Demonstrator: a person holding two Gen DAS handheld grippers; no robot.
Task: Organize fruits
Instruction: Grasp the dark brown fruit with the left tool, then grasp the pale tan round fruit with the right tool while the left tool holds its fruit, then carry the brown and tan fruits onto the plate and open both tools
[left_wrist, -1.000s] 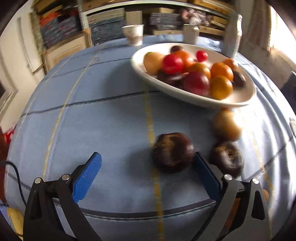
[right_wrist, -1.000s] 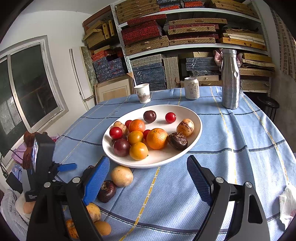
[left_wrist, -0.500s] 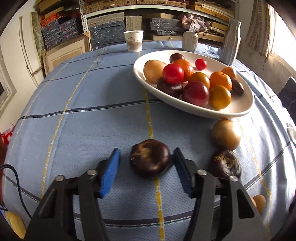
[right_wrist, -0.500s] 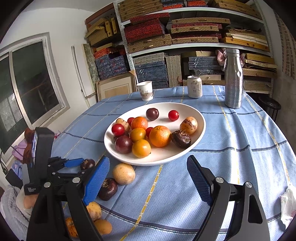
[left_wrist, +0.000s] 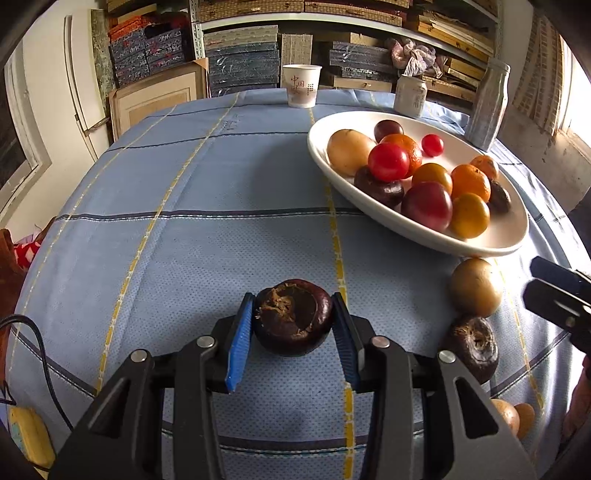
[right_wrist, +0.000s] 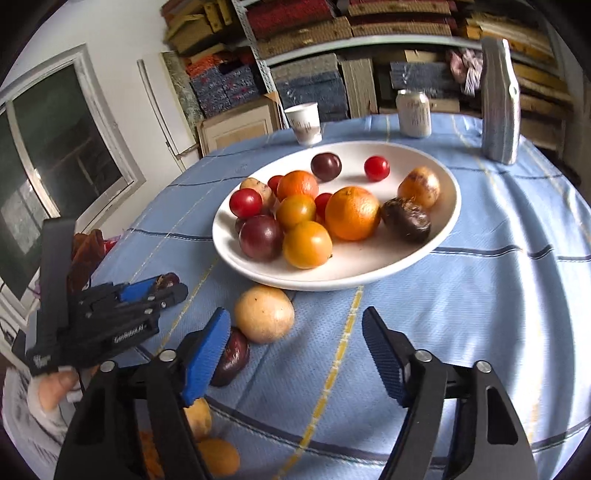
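Lower centre of the left wrist view, the left gripper (left_wrist: 293, 325) has just closed, pinching a dark fruit (left_wrist: 293, 317) on the desk (left_wrist: 184, 240). Only the right view shows a thumb (right_wrist: 51, 387); the right gripper (right_wrist: 295, 354) angles down, spread, narrowing, empty, near the plate (right_wrist: 369, 277).

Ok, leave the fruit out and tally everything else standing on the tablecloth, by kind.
Paper cup: 1
Drink can: 1
Metal bottle: 1
White bowl: 1
Total: 4
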